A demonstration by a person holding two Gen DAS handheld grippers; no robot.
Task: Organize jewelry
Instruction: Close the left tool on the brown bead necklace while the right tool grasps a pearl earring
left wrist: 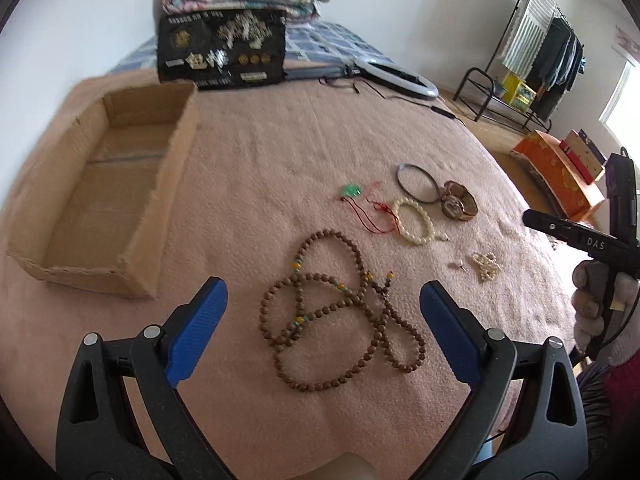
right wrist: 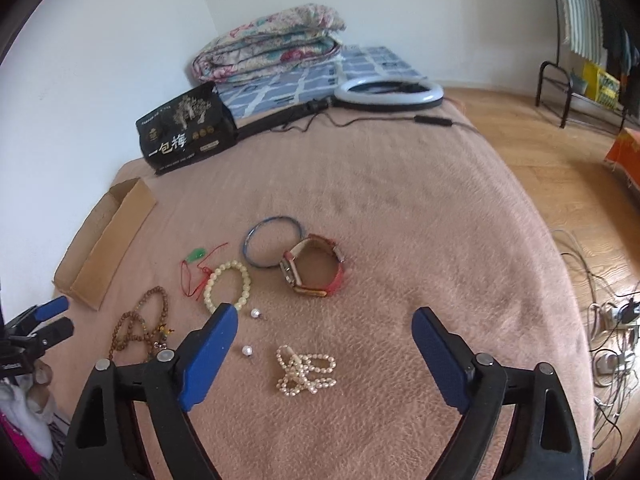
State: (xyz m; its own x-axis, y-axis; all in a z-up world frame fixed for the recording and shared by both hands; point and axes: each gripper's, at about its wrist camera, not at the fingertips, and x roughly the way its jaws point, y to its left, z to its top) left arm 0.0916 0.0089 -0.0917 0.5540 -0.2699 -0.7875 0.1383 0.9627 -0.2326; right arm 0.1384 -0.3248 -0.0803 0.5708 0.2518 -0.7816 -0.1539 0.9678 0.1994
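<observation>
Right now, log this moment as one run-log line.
left gripper: open, over brown bead necklace | right gripper: open, over pearl strand | cardboard box: holds no jewelry | nothing held

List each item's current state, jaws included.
Cardboard box: open, empty.
Brown bead necklace: tangled on the blanket, untouched.
Pearl strand: heaped, loose.
Cream bead bracelet: lying flat.
Bangle: flat, touching the watch.
Watch: strap closed, on its side.
Left gripper: jaws open, holding nothing.
Right gripper: jaws open, holding nothing.
</observation>
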